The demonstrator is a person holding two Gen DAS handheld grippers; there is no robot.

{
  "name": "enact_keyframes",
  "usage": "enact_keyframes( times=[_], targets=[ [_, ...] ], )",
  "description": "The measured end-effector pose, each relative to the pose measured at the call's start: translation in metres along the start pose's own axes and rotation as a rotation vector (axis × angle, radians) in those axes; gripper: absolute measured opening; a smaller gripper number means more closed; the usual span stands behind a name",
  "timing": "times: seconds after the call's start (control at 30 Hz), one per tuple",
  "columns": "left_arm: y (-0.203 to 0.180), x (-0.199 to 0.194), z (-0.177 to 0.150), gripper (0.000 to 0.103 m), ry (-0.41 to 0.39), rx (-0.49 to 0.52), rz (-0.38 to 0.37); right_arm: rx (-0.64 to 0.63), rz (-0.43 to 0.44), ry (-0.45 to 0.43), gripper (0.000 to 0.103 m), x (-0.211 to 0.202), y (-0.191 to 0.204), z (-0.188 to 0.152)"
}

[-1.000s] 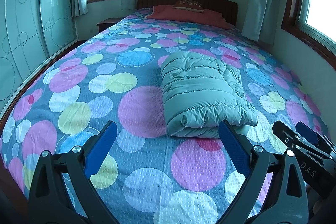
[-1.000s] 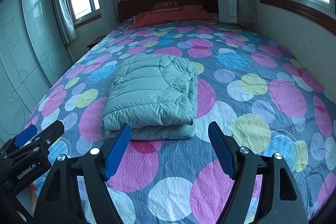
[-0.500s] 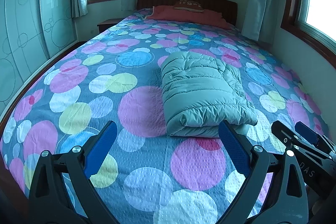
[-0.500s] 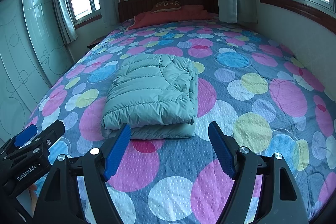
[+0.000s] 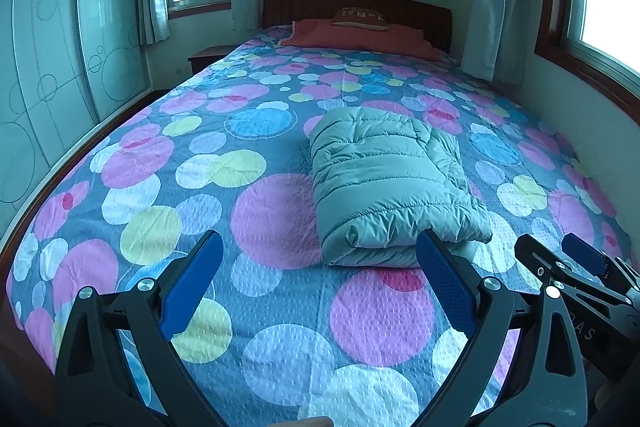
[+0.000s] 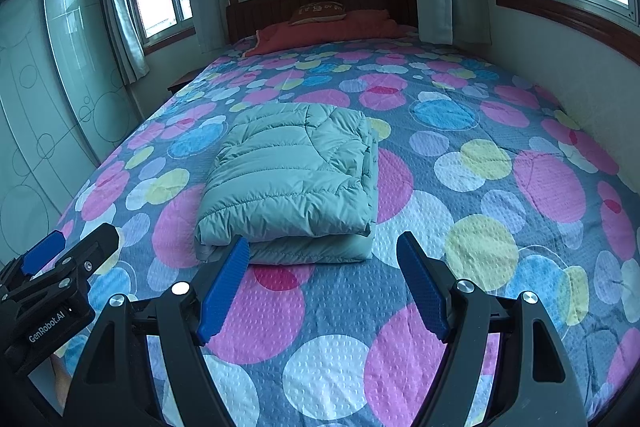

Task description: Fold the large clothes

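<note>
A pale green puffer jacket (image 5: pixel 384 183) lies folded into a thick rectangular bundle on the middle of the bed; it also shows in the right wrist view (image 6: pixel 292 183). My left gripper (image 5: pixel 320 259) is open and empty, held above the bed's near end, short of the jacket and slightly left of it. My right gripper (image 6: pixel 322 257) is open and empty, just short of the jacket's near folded edge. Each gripper shows at the edge of the other's view: the right one (image 5: pixel 576 267) and the left one (image 6: pixel 64 255).
The bed has a blue spread (image 5: pixel 160 163) with large coloured circles. A red blanket (image 5: pixel 356 37) and a small pillow (image 5: pixel 360 17) lie at the wooden headboard. A wall runs along the bed's right side (image 6: pixel 560 43). Glass wardrobe doors (image 5: pixel 52 67) and a nightstand (image 5: pixel 208 57) stand left.
</note>
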State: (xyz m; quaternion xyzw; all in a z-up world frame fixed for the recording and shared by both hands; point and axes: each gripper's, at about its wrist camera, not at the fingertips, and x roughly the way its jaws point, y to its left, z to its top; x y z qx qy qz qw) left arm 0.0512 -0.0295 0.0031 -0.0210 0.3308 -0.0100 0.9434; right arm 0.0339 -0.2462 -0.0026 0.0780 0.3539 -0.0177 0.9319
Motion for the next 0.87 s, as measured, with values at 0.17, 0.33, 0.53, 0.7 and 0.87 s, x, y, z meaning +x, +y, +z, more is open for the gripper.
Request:
enact_keyframes(
  times=[0.17,0.33,0.53,0.7,0.87],
  targets=[
    [0.0,0.002,0.0,0.097,0.003,-0.011,-0.013,-0.001,-0.001,0.002,0.075,0.0,0.001,0.0],
    [0.001,0.006,-0.002,0.101,0.012,-0.02,-0.018,0.001,0.0,0.01,0.075,0.005,0.005,-0.004],
    [0.001,0.017,-0.006,0.101,0.046,-0.009,-0.011,0.002,0.007,0.028,0.075,0.014,-0.003,-0.006],
    [0.008,0.033,-0.008,0.101,0.049,-0.005,0.042,0.015,0.003,0.042,0.075,0.023,-0.011,-0.008],
    [0.035,0.065,-0.007,0.101,0.109,-0.038,0.08,0.06,-0.027,0.06,0.075,0.039,-0.037,-0.007]
  ],
)
